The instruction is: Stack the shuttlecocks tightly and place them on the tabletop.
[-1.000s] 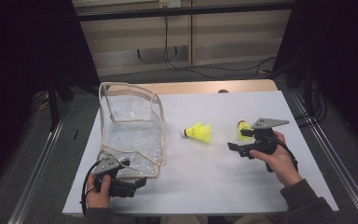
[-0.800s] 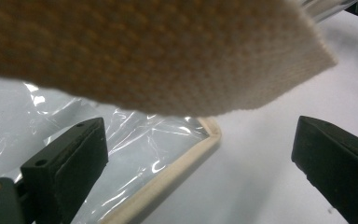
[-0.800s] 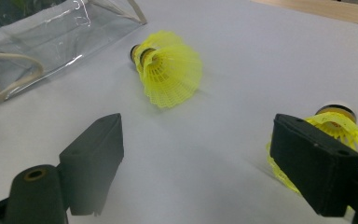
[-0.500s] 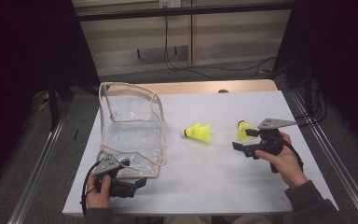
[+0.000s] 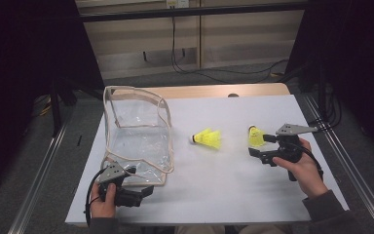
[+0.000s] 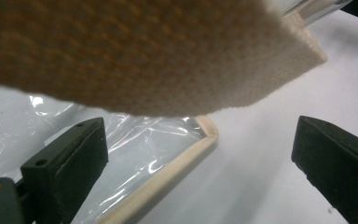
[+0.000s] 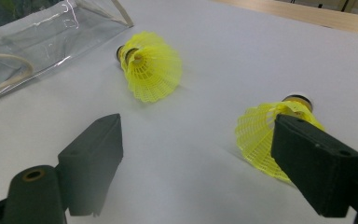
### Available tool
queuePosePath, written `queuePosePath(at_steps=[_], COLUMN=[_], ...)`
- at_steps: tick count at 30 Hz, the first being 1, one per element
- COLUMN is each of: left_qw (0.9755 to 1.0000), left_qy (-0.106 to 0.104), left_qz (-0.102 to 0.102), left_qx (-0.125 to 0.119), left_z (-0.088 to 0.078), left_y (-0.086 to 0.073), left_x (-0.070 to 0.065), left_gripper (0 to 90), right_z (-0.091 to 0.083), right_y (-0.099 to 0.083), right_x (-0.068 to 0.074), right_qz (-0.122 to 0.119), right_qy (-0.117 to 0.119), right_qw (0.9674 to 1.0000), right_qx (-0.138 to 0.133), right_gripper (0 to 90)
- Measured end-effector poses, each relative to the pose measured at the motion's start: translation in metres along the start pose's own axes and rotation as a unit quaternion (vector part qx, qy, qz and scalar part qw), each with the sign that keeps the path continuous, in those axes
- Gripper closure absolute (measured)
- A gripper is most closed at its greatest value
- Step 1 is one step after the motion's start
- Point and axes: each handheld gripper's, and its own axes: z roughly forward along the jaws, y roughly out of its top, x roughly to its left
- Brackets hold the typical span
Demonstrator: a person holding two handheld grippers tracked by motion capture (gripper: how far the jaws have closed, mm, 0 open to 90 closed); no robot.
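Note:
A clear plastic bag [image 5: 136, 131] with beige trim stands open on the left of the white table [image 5: 233, 195]. Two yellow shuttlecocks lie to its right, one near the middle [image 5: 208, 138] and one farther right [image 5: 256, 136]. My right gripper [image 5: 260, 146] is open beside the right one. In the right gripper view that shuttlecock [image 7: 261, 135] sits partly behind the right jaw, and the other shuttlecock [image 7: 151, 70] lies ahead of the open right gripper [image 7: 198, 123]. My left gripper [image 5: 146, 187] is open at the bag's near corner. Its trim [image 6: 200, 140] lies between the jaws of the left gripper [image 6: 200, 130], untouched.
A beige strap of the bag [image 6: 168, 56] hangs close over the left gripper's camera. A wooden strip [image 5: 214, 91] runs along the table's far edge. Metal rails [image 5: 341, 161] flank the table on both sides.
My right gripper has drawn back slightly to the right, away from the nearer shuttlecock. The left gripper, the bag and both shuttlecocks have stayed where they were.

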Motion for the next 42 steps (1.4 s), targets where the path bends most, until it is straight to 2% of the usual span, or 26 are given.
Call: queuePosePath(at_steps=[9, 20, 26, 42], left_qw=[1.0000, 1.0000, 1.0000, 1.0000], left_qy=[0.001, 0.002, 0.001, -0.001], left_qz=[0.002, 0.005, 0.008, 0.007], left_qx=[0.000, 0.001, 0.000, -0.001], left_z=[0.001, 0.001, 0.000, 0.000], left_y=[0.001, 0.002, 0.002, 0.002], left_x=[-0.001, -0.002, -0.003, -0.002], left_gripper=[3.5, 3.5, 3.5, 3.6], right_z=[-0.009, -0.012, -0.014, -0.006], right_y=[0.001, -0.001, -0.003, -0.009], right_x=[-0.003, -0.008, -0.014, -0.020], right_qz=[-0.001, 0.000, 0.010, 0.014], right_qy=[-0.014, -0.028, -0.039, -0.047], right_qw=[0.9999, 0.9996, 0.9991, 0.9988], right_qx=[-0.010, -0.011, -0.012, 0.001], right_gripper=[16.3, 15.6, 15.3, 15.0])
